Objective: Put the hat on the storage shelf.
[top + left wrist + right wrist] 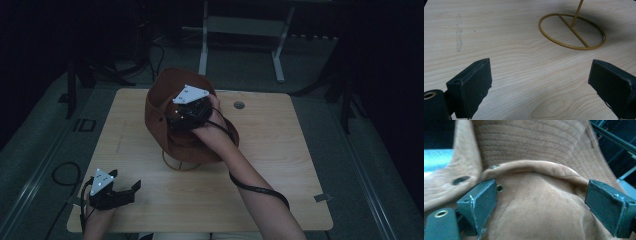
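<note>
A brown suede hat (162, 92) with a wide brim sits tilted on a thin yellow wire stand (172, 165) at the middle of the table. My right gripper (181, 118) is over the hat's crown, partly inside the upturned brim. In the right gripper view its jaws (541, 202) stand wide apart, open, with the crown (536, 220) bulging between them and small metal eyelets to the left. My left gripper (127, 181) rests at the table's front left corner, open. The left gripper view shows bare wood between its jaws (541, 82) and the stand's ring base (571, 46) ahead.
The light wooden table (280, 150) has a round cable hole (239, 105) near its far edge. A white metal frame (240, 30) stands on the floor behind the table. A black cable (65, 175) loops on the floor at the left.
</note>
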A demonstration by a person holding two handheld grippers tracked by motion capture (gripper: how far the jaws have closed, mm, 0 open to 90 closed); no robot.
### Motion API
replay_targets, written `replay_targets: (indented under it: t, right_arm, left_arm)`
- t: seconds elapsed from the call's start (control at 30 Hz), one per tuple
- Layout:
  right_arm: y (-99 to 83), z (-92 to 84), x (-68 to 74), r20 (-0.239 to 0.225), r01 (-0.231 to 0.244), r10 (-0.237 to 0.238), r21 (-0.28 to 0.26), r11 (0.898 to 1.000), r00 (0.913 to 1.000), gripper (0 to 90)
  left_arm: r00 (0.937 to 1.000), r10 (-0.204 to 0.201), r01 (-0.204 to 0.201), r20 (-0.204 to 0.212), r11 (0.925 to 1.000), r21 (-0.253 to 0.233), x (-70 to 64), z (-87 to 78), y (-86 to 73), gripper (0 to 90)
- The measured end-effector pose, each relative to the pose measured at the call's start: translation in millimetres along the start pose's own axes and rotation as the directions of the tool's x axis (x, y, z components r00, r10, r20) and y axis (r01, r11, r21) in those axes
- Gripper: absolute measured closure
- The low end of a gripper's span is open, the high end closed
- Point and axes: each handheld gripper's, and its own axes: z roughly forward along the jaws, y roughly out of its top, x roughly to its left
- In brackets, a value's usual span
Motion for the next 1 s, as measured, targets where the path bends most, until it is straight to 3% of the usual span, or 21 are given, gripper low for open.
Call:
replay_targets:
  t: [0.3,0.47,0.53,0.63,1.0]
  right_arm:
    - [-1.5,-23.9,-13.7,-0.004,-0.04,0.04,-0.045,0.998,0.9992,10.2]
    - [-8.1,-39.4,-25.2,-0.032,-0.074,0.071,-0.074,0.995,0.9969,13.0]
    - [-13.0,-47.6,-30.6,-0.053,-0.108,0.104,-0.097,0.989,0.9932,13.4]
    - [-19.9,-53.7,-37.6,-0.101,-0.165,0.157,-0.082,0.983,0.9824,13.8]
    - [-54.3,-73.5,-50.8,-0.107,-0.207,0.201,-0.055,0.977,0.9738,14.3]
  left_arm:
    - [1.0,0.001,-0.001,0.002,1.0,0.001,0.0,0.8,-0.7,5.8]
    - [0.9999,0.008,-0.008,-0.006,0.9999,-0.013,-0.4,1.0,-1.7,5.7]
    - [0.9999,0.016,-0.016,-0.001,0.9999,-0.006,-1.2,2.7,-2.6,5.7]
    - [0.9997,0.024,-0.024,0.007,0.9997,-0.008,-3.0,3.6,-2.8,5.7]
    - [0.9995,0.029,-0.029,0.008,0.9994,-0.018,-5.6,3.1,-3.3,5.7]
